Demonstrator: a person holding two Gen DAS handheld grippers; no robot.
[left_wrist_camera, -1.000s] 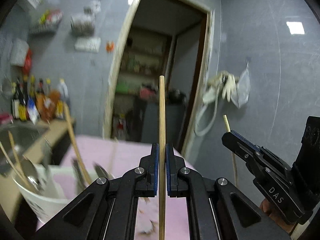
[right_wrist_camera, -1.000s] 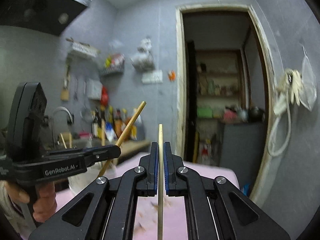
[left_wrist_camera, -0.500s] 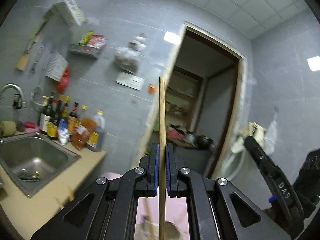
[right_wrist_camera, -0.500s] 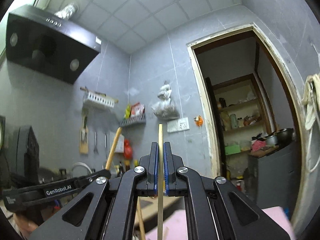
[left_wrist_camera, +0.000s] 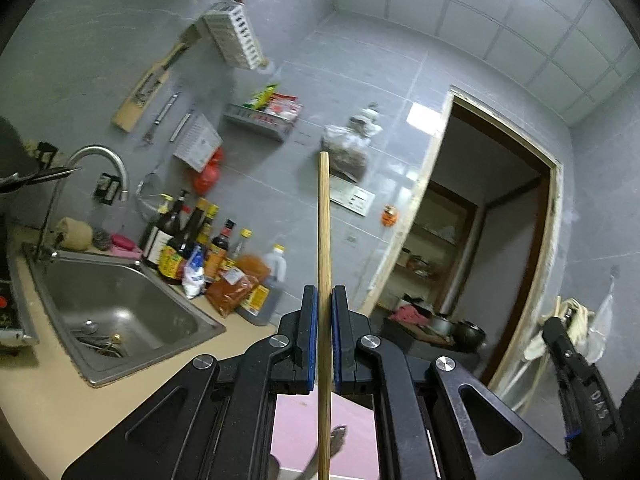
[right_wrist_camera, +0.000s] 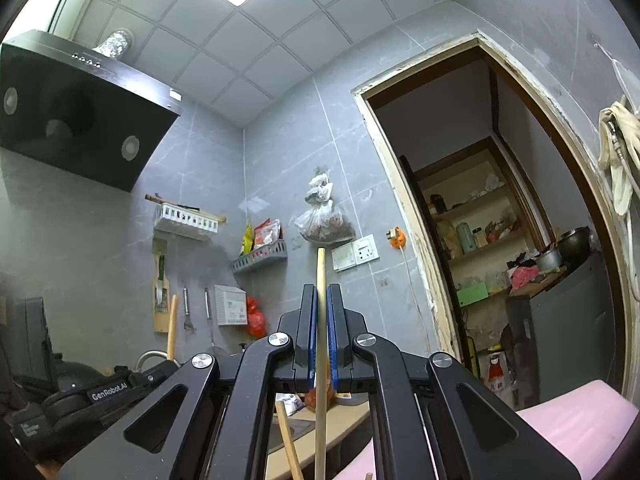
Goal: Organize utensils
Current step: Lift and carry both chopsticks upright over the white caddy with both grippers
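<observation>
My left gripper (left_wrist_camera: 323,312) is shut on a wooden chopstick (left_wrist_camera: 323,232) that stands upright between its blue pads, its tip reaching high against the grey wall. My right gripper (right_wrist_camera: 320,312) is shut on a second wooden chopstick (right_wrist_camera: 320,272), also upright. Both grippers are raised and tilted up toward wall and ceiling. The right gripper shows at the right edge of the left wrist view (left_wrist_camera: 576,376); the left gripper shows low left in the right wrist view (right_wrist_camera: 108,390), its chopstick (right_wrist_camera: 172,328) rising above it. Another wooden handle (right_wrist_camera: 290,444) pokes up below.
A steel sink (left_wrist_camera: 116,312) with a tap (left_wrist_camera: 104,160) sits in the beige counter (left_wrist_camera: 48,392) at left, with several sauce bottles (left_wrist_camera: 208,252) behind it. A pink surface (right_wrist_camera: 576,416) lies below. A range hood (right_wrist_camera: 76,116) hangs upper left. An open doorway (right_wrist_camera: 500,240) is at right.
Both grippers have tilted and risen upward with their chopsticks held; the white utensil bucket and pink surface have dropped out of view, and wall and ceiling now fill the frames.
</observation>
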